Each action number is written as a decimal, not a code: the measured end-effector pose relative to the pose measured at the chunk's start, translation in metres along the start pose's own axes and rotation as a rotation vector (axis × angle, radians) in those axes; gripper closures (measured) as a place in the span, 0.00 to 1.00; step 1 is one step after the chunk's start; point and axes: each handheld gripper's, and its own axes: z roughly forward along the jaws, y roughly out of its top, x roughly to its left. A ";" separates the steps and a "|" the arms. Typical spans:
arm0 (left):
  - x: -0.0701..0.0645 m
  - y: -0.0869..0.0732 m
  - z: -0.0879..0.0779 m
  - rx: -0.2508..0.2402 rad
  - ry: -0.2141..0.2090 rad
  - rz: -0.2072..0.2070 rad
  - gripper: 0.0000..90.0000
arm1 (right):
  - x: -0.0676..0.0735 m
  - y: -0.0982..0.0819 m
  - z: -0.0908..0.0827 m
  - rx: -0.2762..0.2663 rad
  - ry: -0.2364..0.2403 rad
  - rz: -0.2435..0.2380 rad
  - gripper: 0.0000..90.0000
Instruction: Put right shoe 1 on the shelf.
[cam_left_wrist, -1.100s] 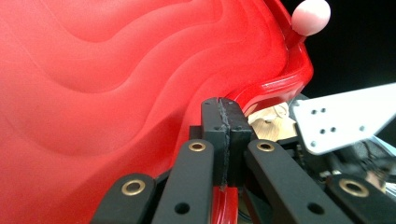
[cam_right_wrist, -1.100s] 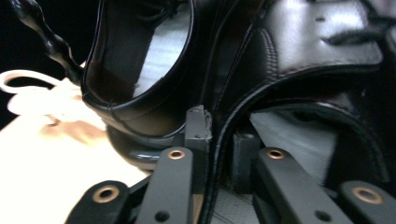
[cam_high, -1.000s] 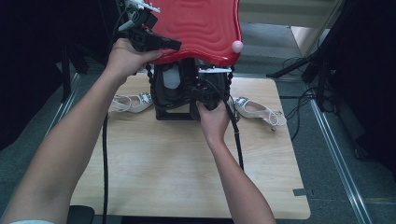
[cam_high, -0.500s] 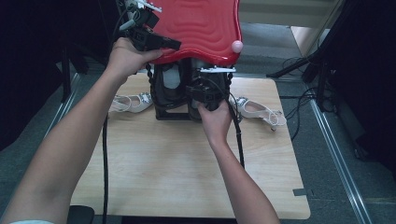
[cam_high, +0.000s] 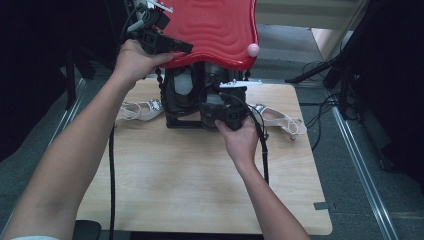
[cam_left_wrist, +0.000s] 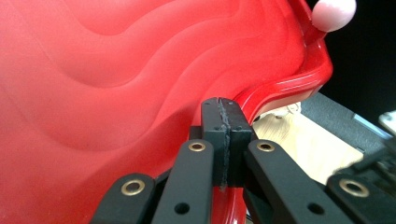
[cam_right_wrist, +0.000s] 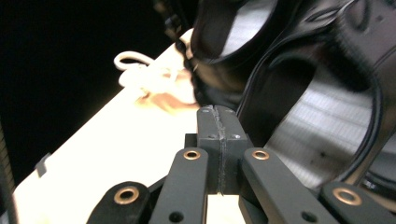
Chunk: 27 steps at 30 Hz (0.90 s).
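A red wavy lid (cam_high: 215, 27) with a pink knob (cam_high: 253, 49) is tilted up over a black box (cam_high: 182, 97) at the table's far edge. My left gripper (cam_high: 186, 48) is at the lid's left rim. In the left gripper view its pads (cam_left_wrist: 227, 109) meet against the red lid (cam_left_wrist: 116, 84), with nothing visible between them. My right gripper (cam_high: 212, 107) is at the box's front. Its jaws have just been closing and now stand shut (cam_right_wrist: 218, 116) with nothing between them. Black strapped shoes (cam_right_wrist: 303, 93) lie right ahead of them.
One white sandal (cam_high: 137, 109) lies left of the box and another (cam_high: 280, 119) lies right of it; one also appears as the white sandal (cam_right_wrist: 154, 81) in the right gripper view. The wooden table (cam_high: 190, 185) has bare room near me. Cables and a stand leg are on the floor at right.
My right hand has drawn back a little from the box toward me. The left hand and the raised lid have stayed where they were.
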 end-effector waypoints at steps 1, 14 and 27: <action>0.000 0.000 0.000 0.002 0.001 -0.002 1.00 | 0.002 -0.003 -0.002 0.005 0.013 -0.006 1.00; 0.000 0.000 -0.001 0.002 -0.003 -0.007 1.00 | -0.002 -0.051 0.009 0.088 0.053 -0.046 1.00; -0.001 -0.001 -0.001 -0.006 -0.003 0.000 1.00 | -0.021 -0.055 0.030 0.102 0.017 -0.020 1.00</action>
